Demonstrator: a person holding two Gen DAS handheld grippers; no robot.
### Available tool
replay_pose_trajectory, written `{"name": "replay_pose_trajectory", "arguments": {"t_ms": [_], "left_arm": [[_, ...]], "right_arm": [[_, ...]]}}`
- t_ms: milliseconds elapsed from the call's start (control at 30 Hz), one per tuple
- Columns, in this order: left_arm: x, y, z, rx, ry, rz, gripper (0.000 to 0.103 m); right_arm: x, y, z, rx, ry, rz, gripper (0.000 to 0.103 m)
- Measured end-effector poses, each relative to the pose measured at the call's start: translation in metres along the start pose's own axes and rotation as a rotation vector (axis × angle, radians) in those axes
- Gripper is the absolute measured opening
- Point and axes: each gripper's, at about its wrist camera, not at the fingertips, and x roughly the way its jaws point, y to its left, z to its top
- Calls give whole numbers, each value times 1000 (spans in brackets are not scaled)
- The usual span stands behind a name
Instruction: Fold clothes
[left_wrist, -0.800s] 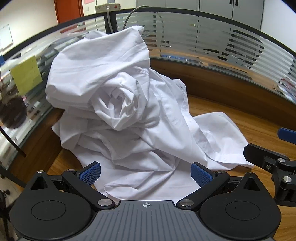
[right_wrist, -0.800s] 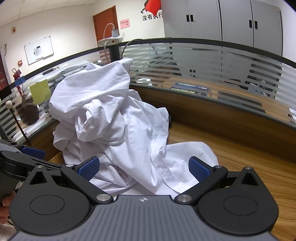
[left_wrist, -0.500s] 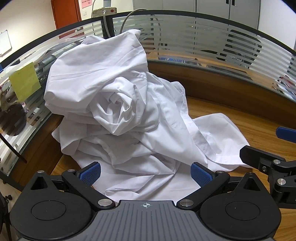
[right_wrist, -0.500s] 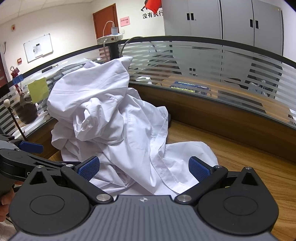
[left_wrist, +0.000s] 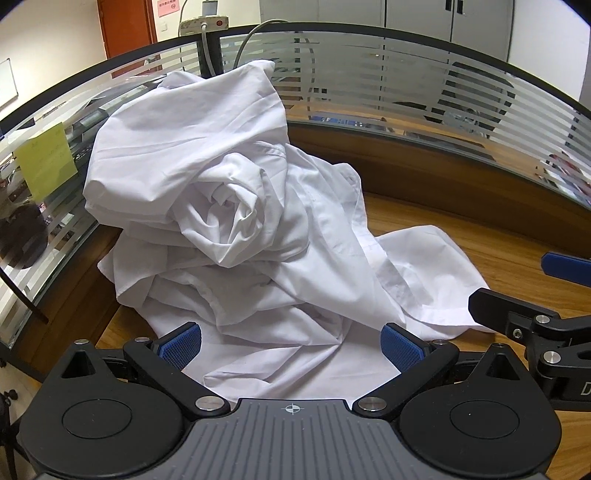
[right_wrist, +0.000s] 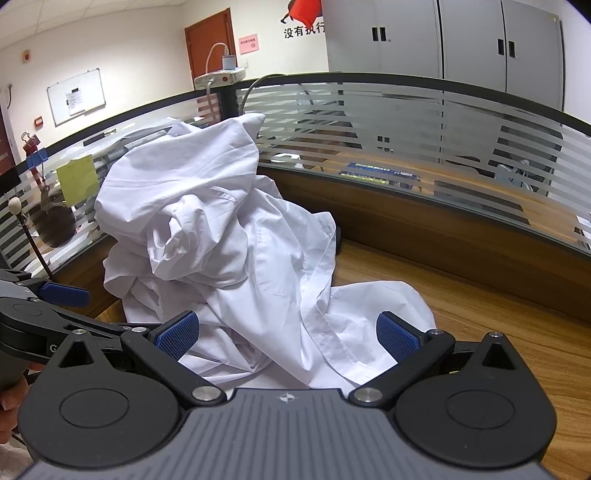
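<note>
- Left wrist view: the left gripper (left_wrist: 291, 347) stands wide apart, its blue pads (left_wrist: 180, 345) over the near edge of a white shirt (left_wrist: 236, 221), with nothing clamped between them.
- The shirt lies in a crumpled heap on the wooden desk (left_wrist: 480, 243), piled up against the striped glass partition (left_wrist: 406, 99) toward 11 o'clock, with a flat flap spreading out toward 3 o'clock.
- A yellow sticky note (left_wrist: 46, 158) sits on the glass at 9 o'clock, and a power strip (left_wrist: 203, 24) rests on top of the partition at 12 o'clock.
- The right gripper (left_wrist: 535, 306) comes in from the edge at 3 o'clock, just beside the shirt's flap.
- Right wrist view: the right gripper (right_wrist: 288, 338) is also spread wide and empty, its pads (right_wrist: 397, 338) hanging above the shirt's (right_wrist: 221, 229) front folds.
- The heap fills the middle and rises toward 11 o'clock against the glass (right_wrist: 406, 122).
- The left gripper (right_wrist: 48, 306) shows at 9 o'clock, and part of a hand (right_wrist: 11, 395) at 8 o'clock.
</note>
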Motion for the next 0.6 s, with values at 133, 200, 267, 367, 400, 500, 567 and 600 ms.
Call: {"name": "replay_pose_trajectory", "arguments": {"t_ms": [133, 200, 267, 367, 400, 500, 567, 600], "left_arm": [[-1, 1, -1, -8, 3, 3, 103], [-1, 2, -1, -13, 5, 5, 103], [-2, 3, -1, -18, 5, 6, 103], [-4, 3, -2, -21, 4, 8, 103], [-4, 4, -2, -21, 4, 8, 103], [-5, 4, -3, -22, 7, 9, 103], [-5, 5, -4, -26, 9, 9, 103], [-5, 5, -4, -29, 10, 9, 103]], "right_arm": [[-2, 3, 2, -8, 0, 2, 103], [-3, 3, 2, -10, -1, 3, 103], [-4, 3, 2, -10, -2, 4, 103], [-5, 3, 1, -9, -4, 4, 103], [-6, 2, 0, -9, -5, 4, 103], [-6, 5, 2, -9, -5, 0, 103], [-7, 5, 1, -9, -5, 0, 103], [-7, 5, 1, -9, -4, 1, 103]]}}
